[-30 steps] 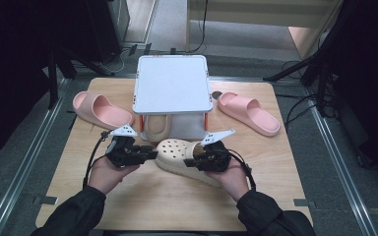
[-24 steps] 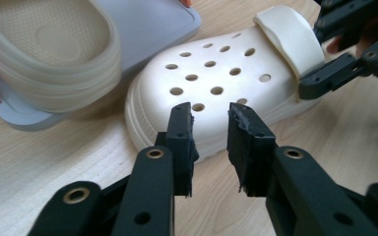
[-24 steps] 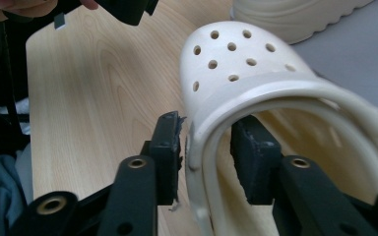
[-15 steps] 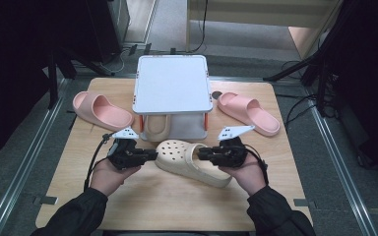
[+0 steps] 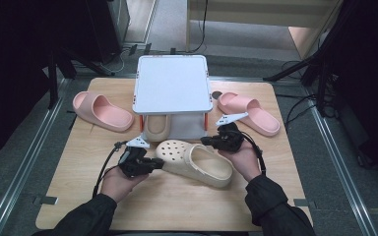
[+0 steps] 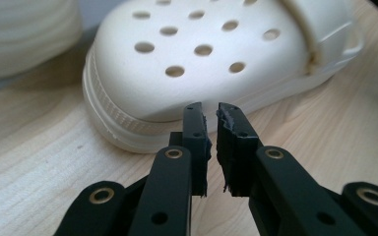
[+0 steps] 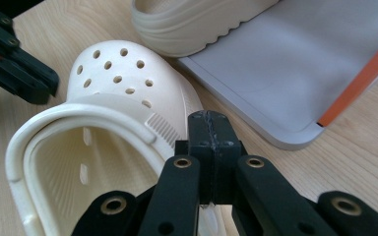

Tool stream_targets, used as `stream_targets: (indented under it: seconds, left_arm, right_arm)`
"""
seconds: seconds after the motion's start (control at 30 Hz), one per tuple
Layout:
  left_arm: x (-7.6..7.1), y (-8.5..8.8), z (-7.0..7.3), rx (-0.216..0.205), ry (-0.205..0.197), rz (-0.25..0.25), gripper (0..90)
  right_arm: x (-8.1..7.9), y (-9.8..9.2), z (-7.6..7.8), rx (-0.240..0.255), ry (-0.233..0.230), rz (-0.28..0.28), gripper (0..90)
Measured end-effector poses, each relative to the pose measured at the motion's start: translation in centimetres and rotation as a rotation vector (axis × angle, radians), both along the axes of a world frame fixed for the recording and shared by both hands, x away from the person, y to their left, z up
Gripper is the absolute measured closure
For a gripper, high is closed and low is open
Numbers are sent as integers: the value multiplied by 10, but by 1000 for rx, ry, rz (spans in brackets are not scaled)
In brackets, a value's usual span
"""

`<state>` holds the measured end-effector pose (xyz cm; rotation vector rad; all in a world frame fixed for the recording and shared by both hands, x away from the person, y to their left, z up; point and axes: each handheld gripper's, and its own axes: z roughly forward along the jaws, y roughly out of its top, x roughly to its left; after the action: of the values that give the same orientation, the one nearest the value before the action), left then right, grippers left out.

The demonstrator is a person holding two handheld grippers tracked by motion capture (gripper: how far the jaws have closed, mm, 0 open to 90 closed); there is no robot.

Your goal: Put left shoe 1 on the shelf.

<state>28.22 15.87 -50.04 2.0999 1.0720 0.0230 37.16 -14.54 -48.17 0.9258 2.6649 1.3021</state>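
Observation:
A cream clog (image 5: 197, 160) with holes in its toe lies on its sole mid-table. My left gripper (image 5: 160, 165) points at the toe from the left. In the left gripper view its jaws (image 6: 210, 109) have just been closing to a narrow slit, with nothing between them, right in front of the clog's toe rim (image 6: 128, 125). My right gripper (image 5: 205, 141) is at the clog's far side. In the right gripper view it (image 7: 209, 118) is shut and empty, beside the clog's strap (image 7: 103, 118).
A small white rack (image 5: 172, 83) stands behind the clog, with a second cream clog (image 5: 156, 127) under its top shelf. A pink slide (image 5: 101, 110) lies at the left and another (image 5: 248, 112) at the right. The table's front is bare wood (image 5: 177, 206).
The right hand has swung out to the right and then to the clog's far side. The left gripper has dropped a little toward the toe. Both pairs of jaws have narrowed.

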Motion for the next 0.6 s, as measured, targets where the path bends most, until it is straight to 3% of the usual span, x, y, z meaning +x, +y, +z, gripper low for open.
stream_targets:
  seconds: [0.13, 0.6]
  left_arm:
    - [5, 0, -3, -14, 7, -8, 830]
    - [15, -3, -4, 4, 4, -20, 831]
  right_arm:
    - [-3, 3, 1, -38, -22, -2, 900]
    - [-17, 1, -1, -45, 10, 3, 900]
